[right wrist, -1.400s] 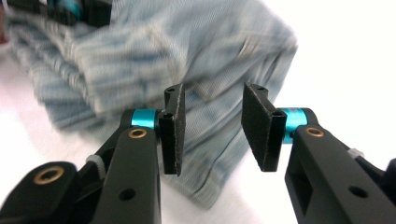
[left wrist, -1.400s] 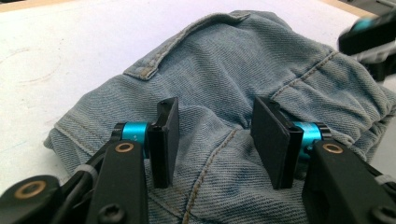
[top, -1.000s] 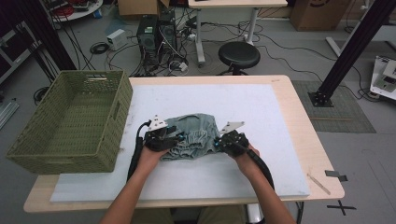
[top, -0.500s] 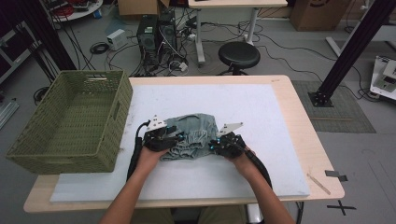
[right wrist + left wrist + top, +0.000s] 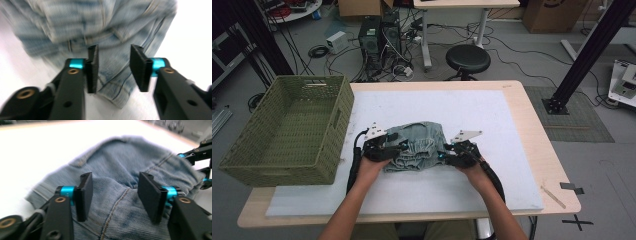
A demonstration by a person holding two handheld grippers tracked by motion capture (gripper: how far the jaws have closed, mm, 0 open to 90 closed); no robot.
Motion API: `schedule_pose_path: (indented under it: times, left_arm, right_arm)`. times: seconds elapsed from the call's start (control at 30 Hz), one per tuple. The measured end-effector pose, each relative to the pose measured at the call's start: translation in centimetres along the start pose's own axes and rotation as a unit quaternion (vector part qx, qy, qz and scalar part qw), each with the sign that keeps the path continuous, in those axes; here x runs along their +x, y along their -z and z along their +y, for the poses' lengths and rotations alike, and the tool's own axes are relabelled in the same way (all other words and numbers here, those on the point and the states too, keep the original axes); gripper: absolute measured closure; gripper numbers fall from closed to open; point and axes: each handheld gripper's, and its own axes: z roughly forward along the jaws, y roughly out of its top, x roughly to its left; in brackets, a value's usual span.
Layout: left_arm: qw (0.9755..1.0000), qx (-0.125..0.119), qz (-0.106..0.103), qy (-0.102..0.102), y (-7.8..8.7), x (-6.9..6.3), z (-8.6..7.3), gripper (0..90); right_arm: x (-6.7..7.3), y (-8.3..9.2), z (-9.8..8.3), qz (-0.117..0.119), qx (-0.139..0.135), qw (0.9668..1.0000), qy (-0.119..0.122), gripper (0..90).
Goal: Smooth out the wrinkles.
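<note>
Denim shorts lie folded between both grippers, left and right, whose jaws have just spread, releasing them; fold likely done.

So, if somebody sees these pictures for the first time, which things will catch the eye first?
Probably the bunched blue denim garment in the middle of the white mat, with the left gripper and the right gripper at its two sides. Their jaws have just been opening and stand apart over the cloth without pressing it. Next comes the green woven basket on the table's left edge.
</note>
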Motion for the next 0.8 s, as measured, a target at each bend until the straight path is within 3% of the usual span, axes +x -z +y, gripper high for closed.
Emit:
schedule_pose_path:
  times: [0.07,0.1,0.17,0.27,0.47,0.63,0.8]
  left_arm:
    - [0.9999,-0.011,0.014,-0.002,0.6,0.2,0.3,42.7]
    - [0.9998,-0.013,0.016,0.001,0.9,0.4,0.4,42.6]
    - [0.9996,-0.018,0.023,0.005,1.3,0.8,0.3,42.6]
    - [0.9994,-0.019,0.026,0.011,1.8,1.3,0.2,42.6]
    - [0.9993,-0.029,0.023,0.008,2.3,1.5,0.2,42.6]
    - [0.9993,-0.032,0.021,0.007,2.6,1.7,0.2,41.6]
    - [0.9991,-0.034,0.023,0.011,2.8,2.0,0.2,40.3]
  right_arm:
    - [-0.7,0.6,-0.2,-0.033,-0.011,0.999,-0.028,51.4]
    - [-1.2,0.6,-0.4,-0.038,-0.005,0.9982,-0.046,51.0]
    - [-1.8,0.3,-1.1,-0.049,0.015,0.9967,-0.062,54.0]
    - [-1.7,-0.3,-1.9,-0.031,0.027,0.9964,-0.074,64.0]
    - [-0.7,-0.7,-1.7,-0.027,0.044,0.997,-0.057,88.0]
    - [-0.5,-0.5,-1.7,-0.025,0.052,0.9965,-0.061,90.0]
    - [0.0,0.0,-1.8,-0.015,0.062,0.997,-0.044,90.0]
